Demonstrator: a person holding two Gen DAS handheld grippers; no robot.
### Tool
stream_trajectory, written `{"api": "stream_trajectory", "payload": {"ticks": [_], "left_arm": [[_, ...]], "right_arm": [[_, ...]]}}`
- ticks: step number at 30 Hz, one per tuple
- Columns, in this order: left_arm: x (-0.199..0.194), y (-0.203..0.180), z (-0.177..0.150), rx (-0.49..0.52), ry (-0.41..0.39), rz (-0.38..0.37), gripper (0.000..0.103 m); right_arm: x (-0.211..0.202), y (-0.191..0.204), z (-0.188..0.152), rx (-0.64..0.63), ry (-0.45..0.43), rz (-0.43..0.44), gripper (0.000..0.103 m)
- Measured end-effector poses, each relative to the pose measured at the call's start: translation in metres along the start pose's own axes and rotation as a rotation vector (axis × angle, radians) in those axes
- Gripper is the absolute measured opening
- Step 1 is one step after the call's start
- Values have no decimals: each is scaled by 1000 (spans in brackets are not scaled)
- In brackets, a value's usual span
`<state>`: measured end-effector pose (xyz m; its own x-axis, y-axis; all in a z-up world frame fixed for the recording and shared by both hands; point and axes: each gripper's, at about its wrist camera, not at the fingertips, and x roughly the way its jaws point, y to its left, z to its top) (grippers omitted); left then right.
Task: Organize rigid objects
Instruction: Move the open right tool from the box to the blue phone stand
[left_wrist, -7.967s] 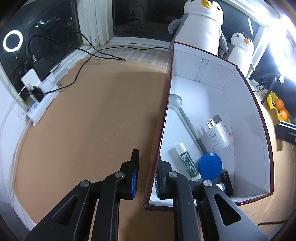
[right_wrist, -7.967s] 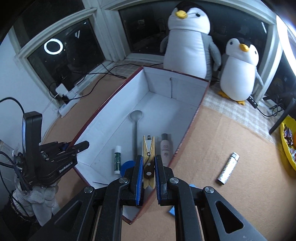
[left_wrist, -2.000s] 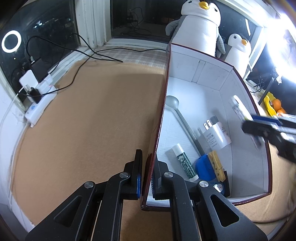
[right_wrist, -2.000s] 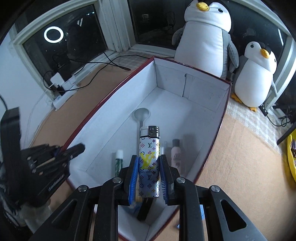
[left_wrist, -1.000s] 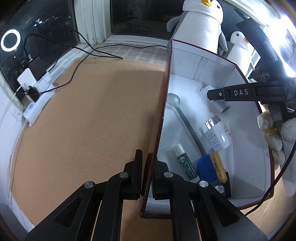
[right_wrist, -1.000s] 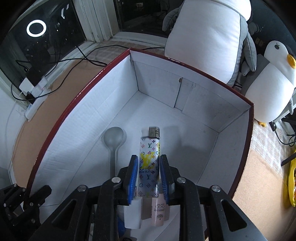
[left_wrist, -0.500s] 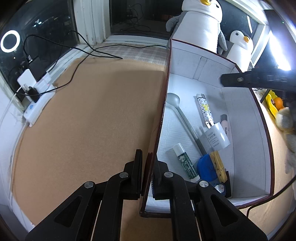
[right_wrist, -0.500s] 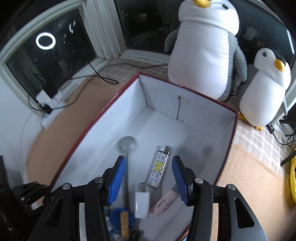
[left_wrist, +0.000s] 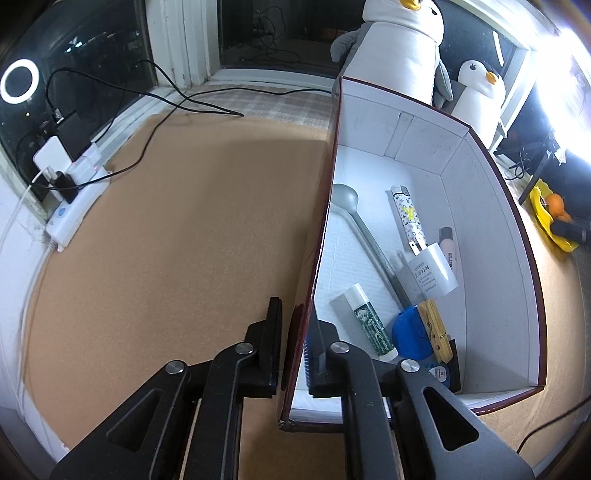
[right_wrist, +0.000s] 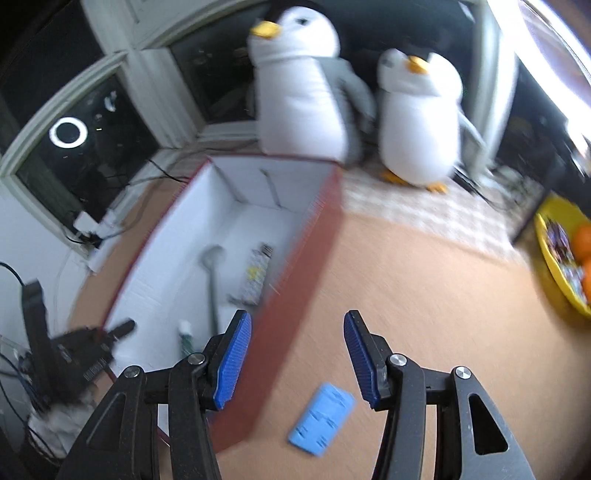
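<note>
1. My left gripper (left_wrist: 295, 347) is clamped on the near left wall of the box (left_wrist: 480, 192), one finger outside and one inside, at 6 o'clock in the left wrist view.
2. My right gripper (right_wrist: 297, 354) holds nothing, its blue-padded fingers (right_wrist: 236, 354) spread wide over the brown floor (right_wrist: 424, 295); that view is blurred.
3. Inside the box, the lighter (left_wrist: 406, 218) lies flat on the bottom at about 1 o'clock from my left gripper, beside the spoon (left_wrist: 364, 236) and touching the white charger (left_wrist: 430, 271) at its near end.
4. Nearer to me in the box lie a glue stick (left_wrist: 369, 326), a blue round thing (left_wrist: 412, 334) and a wooden clothespin (left_wrist: 436, 330) resting across it.
5. A pink tube (left_wrist: 448, 251) lies just right of the charger.
6. A flat blue packet (right_wrist: 320, 424) lies on the floor outside the box, at 6 o'clock in the right wrist view, below the gap between my right fingers.
7. Two stuffed penguins (right_wrist: 299, 81) stand behind the box at 12 o'clock.
</note>
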<state>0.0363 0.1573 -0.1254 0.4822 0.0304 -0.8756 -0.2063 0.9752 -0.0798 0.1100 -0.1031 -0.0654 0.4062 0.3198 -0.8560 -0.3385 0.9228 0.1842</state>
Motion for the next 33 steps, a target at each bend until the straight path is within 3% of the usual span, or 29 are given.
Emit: {"api": "stream_trajectory", "payload": {"ticks": [11,18,33], "left_arm": [[2,-2,0,7,11,-5,22],[3,-1,1,4,16,-4,33],[3,-1,0,1,18,-7,33]], "right_arm": [[31,-28,-65,104,125,-52,49],[44,-20,-76,113,151,-52,49],[79,5,-85,45,204,-107,52]]}}
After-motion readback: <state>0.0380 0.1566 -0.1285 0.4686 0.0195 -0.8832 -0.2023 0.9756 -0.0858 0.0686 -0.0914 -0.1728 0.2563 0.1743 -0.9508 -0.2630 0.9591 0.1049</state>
